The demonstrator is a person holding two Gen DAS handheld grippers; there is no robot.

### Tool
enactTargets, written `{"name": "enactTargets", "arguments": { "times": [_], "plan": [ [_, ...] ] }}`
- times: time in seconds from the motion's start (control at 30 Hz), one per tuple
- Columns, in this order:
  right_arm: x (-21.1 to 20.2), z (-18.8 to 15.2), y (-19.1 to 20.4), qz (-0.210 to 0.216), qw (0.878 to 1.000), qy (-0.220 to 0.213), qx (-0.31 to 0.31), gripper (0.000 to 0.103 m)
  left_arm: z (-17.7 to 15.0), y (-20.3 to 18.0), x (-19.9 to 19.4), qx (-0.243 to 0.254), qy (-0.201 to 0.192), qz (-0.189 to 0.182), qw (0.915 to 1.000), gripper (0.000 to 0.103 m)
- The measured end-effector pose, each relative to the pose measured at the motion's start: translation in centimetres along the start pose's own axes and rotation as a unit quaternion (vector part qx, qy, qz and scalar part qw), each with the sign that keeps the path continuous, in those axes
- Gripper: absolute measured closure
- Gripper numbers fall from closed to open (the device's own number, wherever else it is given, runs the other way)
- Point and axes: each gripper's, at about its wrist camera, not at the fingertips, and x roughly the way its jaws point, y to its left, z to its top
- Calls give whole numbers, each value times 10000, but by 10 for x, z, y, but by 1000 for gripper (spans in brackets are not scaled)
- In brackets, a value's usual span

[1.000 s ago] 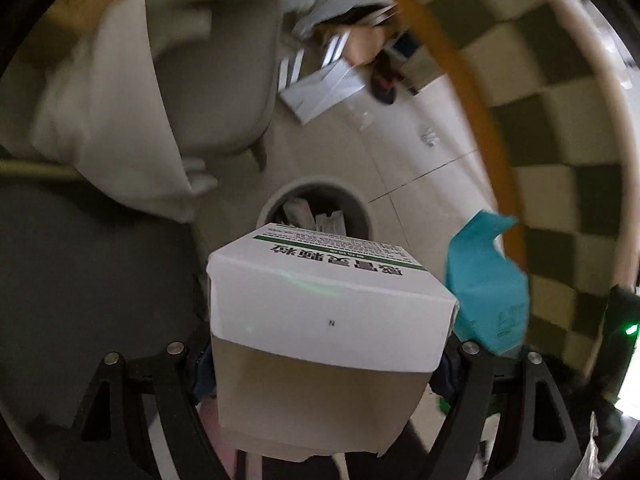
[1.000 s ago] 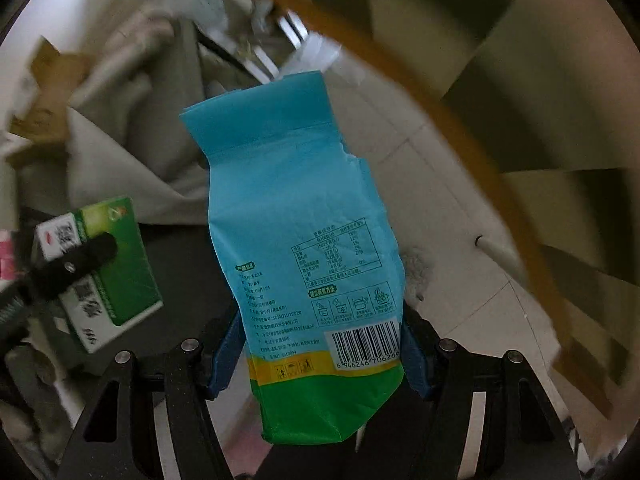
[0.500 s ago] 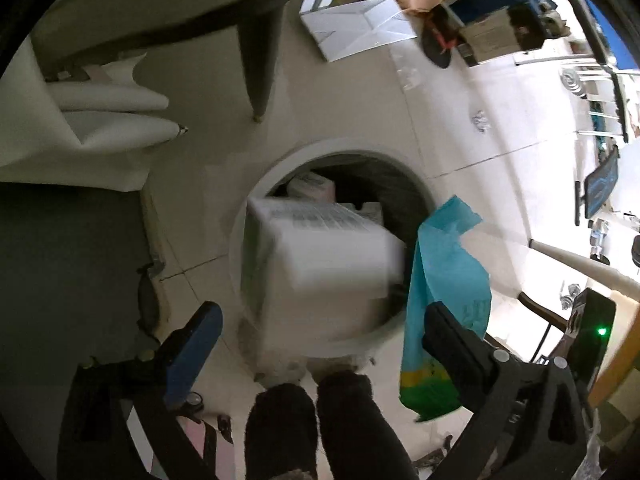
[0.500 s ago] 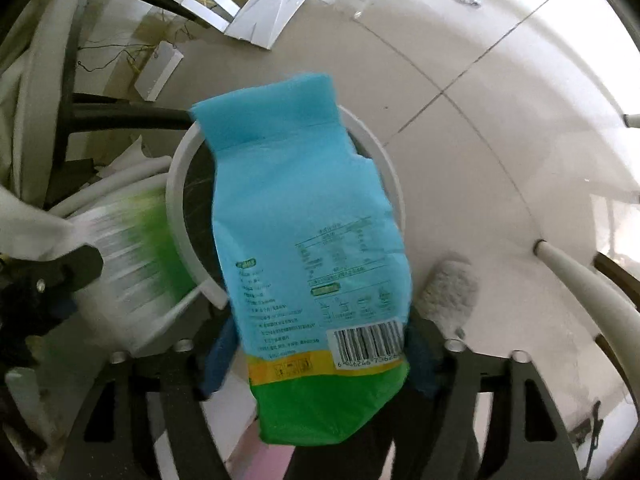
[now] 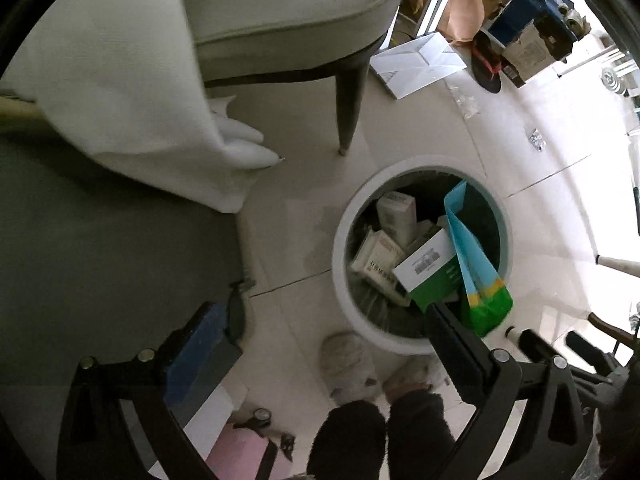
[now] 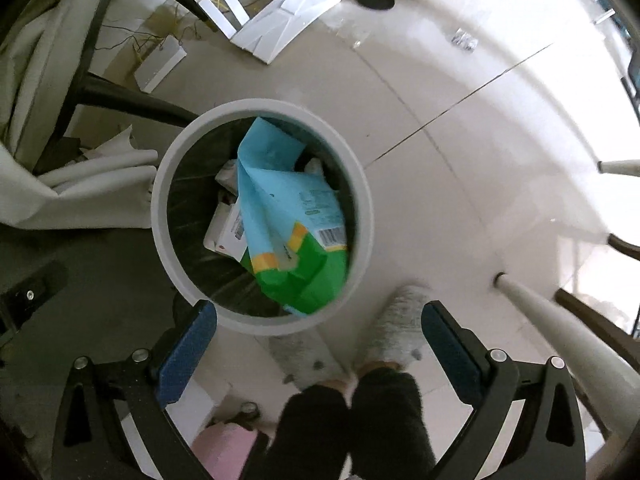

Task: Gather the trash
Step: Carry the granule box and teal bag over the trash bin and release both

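Observation:
A round white trash bin [image 5: 340,256] [image 6: 160,216] stands on the tiled floor below both grippers. Inside it lie a white and green box [image 5: 430,268], other small cartons [image 5: 394,212], and a blue and green bag [image 6: 292,220] [image 5: 476,276] that leans on the near rim. My left gripper [image 5: 332,344] is open and empty above the bin's near left side. My right gripper [image 6: 316,340] is open and empty above the bin's near edge.
A grey chair with a dark leg [image 5: 348,104] and a draped white cloth [image 5: 120,92] stand to the left. Flattened white cardboard [image 6: 288,16] and boxes lie on the far floor. The person's slippered feet [image 6: 396,316] are near the bin. Table legs [image 6: 560,312] stand right.
Both grippers opened. The white and green box fell from the left gripper into the bin, then the blue and green bag fell from the right gripper into it.

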Motion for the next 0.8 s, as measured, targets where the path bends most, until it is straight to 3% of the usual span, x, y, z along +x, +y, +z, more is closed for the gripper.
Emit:
{"name": "enactTargets", "arguments": {
  "times": [0.33,0.8],
  "plan": [
    [-92,-22,7,-162,9992,-313,-187,0,-32,-2,-69,92,-156,107,9998,0],
    [-269,-73,17,44,9964,-810,-261,0,-82,-1,-218,237,-451,-23,9987,0]
  ]
}}
